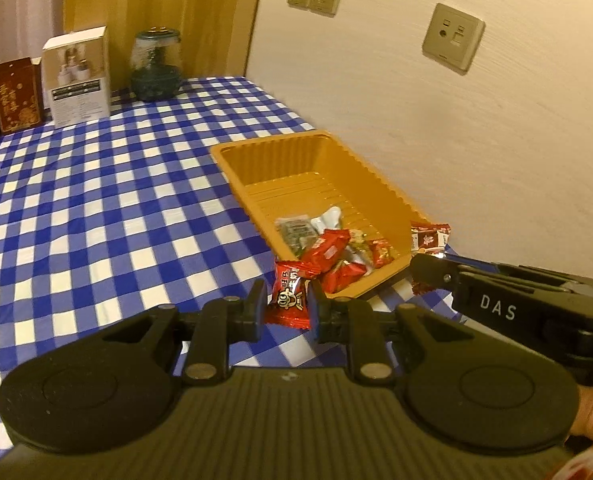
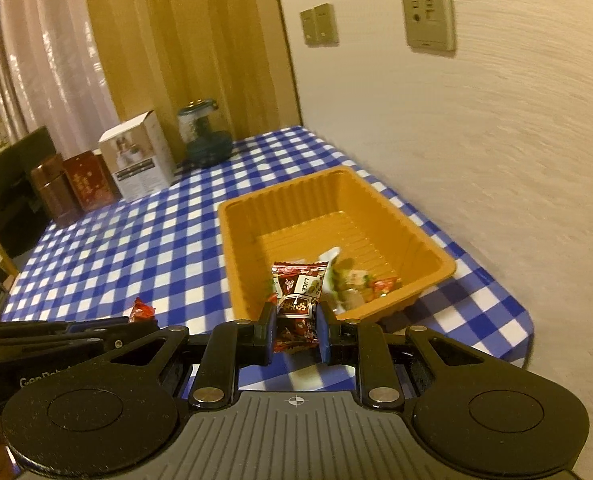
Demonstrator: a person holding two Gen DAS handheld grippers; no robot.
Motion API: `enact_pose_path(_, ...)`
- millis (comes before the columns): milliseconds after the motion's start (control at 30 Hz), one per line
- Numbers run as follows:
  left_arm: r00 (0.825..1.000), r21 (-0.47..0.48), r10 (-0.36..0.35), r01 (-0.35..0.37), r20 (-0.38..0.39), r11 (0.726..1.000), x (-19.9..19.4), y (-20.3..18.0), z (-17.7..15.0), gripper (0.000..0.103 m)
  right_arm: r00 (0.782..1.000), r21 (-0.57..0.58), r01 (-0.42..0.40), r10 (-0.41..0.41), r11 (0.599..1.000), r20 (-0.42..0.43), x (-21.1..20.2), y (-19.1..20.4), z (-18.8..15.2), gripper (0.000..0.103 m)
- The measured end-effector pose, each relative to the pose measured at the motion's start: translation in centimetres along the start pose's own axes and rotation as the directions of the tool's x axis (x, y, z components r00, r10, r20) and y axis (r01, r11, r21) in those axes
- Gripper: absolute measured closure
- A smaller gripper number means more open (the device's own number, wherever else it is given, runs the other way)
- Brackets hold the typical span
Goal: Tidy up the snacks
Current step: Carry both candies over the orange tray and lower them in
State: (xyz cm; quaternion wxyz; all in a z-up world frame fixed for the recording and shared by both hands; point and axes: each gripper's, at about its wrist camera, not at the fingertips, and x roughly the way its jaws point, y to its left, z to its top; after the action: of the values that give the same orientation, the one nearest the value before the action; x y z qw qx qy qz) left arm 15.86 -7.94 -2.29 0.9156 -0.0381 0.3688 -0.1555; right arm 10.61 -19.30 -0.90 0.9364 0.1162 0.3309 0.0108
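Red candy (image 1: 290, 294) is pinched by the left gripper (image 1: 287, 305) and a brown packet (image 2: 296, 309) by the right gripper (image 2: 296, 334), both short of the tray's (image 2: 236, 256) near rim, where early release would likely drop them onto the cloth (image 1: 96, 208).

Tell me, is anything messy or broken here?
Nothing stands out. The ribbed orange plastic tray sits flat on the blue checked tablecloth, snacks piled at its near end; each gripper holds one wrapped candy.
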Motion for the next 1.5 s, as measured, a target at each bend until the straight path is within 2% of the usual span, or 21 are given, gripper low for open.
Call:
enact_pose_path(467,0.999,0.029,-0.041,0.041,-0.001,0.999,1.8,-2.6,1.2,0.084,0.999,0.032,0.045,-0.045,0.998,0.008,0.1,-2.8,0.8,0.082)
enact_pose_path(1100,0.999,0.019,-0.049,0.049,0.010,0.999,3.6,-2.7,3.1,0.084,0.998,0.030,0.064,-0.064,0.998,0.010,1.6,-3.7,2.0,0.082)
enact_pose_path(1500,0.999,0.021,-0.051,0.051,0.014,0.998,5.2,-2.9,5.0,0.084,0.999,-0.001,0.043,-0.043,0.999,0.012,3.2,-4.2,4.1,0.082)
